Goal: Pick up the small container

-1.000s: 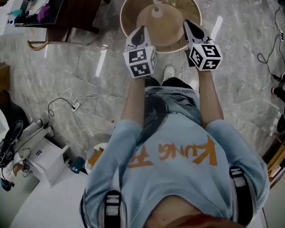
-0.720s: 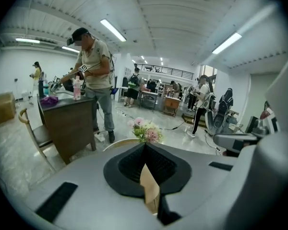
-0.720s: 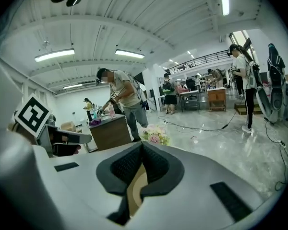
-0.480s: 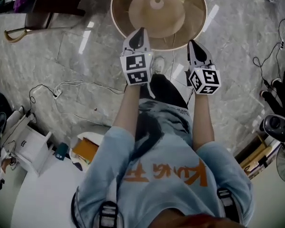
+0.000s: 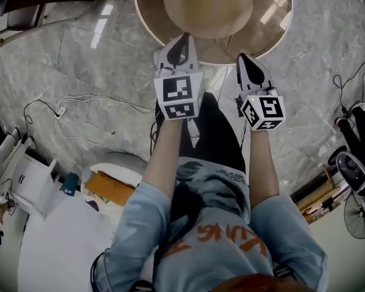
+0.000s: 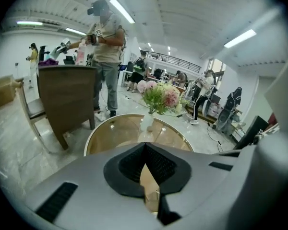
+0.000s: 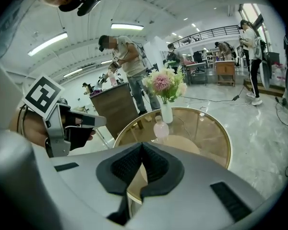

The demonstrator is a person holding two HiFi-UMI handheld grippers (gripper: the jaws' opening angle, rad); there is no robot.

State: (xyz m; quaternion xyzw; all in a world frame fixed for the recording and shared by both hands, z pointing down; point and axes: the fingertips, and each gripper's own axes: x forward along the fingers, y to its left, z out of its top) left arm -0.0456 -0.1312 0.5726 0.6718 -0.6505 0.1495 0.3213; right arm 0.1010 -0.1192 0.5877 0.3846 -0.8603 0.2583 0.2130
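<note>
Small container [image 7: 161,128] sits on the round table [image 7: 209,143], just on the near side of the flower vase [image 7: 166,113]. Left gripper [image 5: 181,41] and right gripper [image 5: 246,61] hover at the table's near edge, both clenched on nothing.

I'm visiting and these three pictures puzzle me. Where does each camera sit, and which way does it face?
Head view: on the person's head, looking steeply down at both forearms, the left gripper, the right gripper and the round table.
Left gripper view: rides the left gripper, looking forward over its own shut jaws at the round table and flower vase.
Right gripper view: rides the right gripper, over its shut jaws toward the round table; the left gripper shows at its left.
Shared: both gripper views show round table and flower vase.
</note>
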